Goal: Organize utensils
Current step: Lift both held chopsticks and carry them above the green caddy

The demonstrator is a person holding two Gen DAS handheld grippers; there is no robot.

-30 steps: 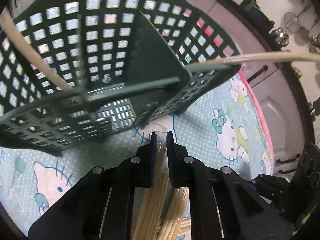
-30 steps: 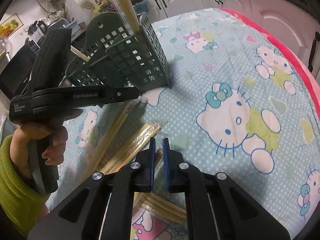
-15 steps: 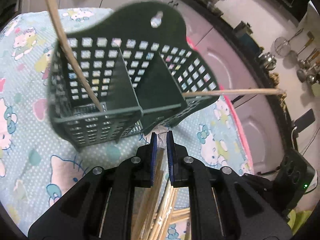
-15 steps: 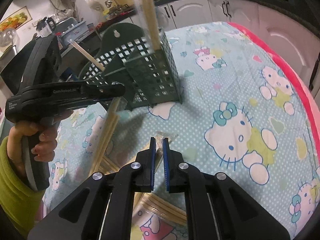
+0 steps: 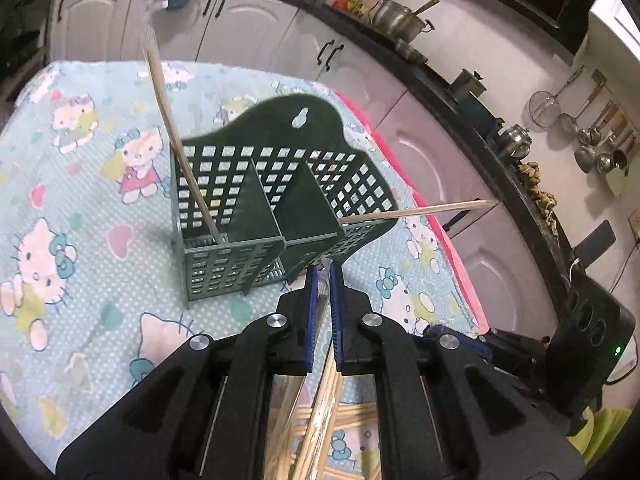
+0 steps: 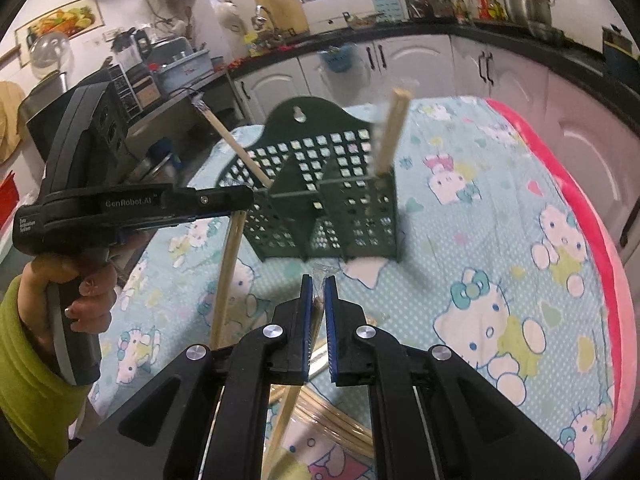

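Green caddy (image 5: 280, 208) upright on the cartoon cloth (image 5: 80, 208) — one wrapped chopstick pair (image 5: 176, 148) leans in its left compartment, another (image 5: 416, 211) pokes out the right end. Left gripper (image 5: 323, 280) clamps a wrapped pair (image 5: 320, 412) just short of the caddy — right gripper (image 6: 319, 288) pinches its own (image 6: 317, 308), the caddy beyond its tips.

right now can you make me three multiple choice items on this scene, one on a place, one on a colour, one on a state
1. Where does the caddy stand?
A. on the cartoon-cat tablecloth
B. on the counter
C. on the floor

2. What colour is the caddy?
A. white
B. dark green
C. red

3. How is the left claw?
A. wide open, empty
B. shut on a wrapped chopstick pair
C. shut on a spoon

Answers: 1 A, the printed cloth shows all around its base. 2 B, both views show dark green plastic. 3 B, pale sticks in clear wrap run between its pads.
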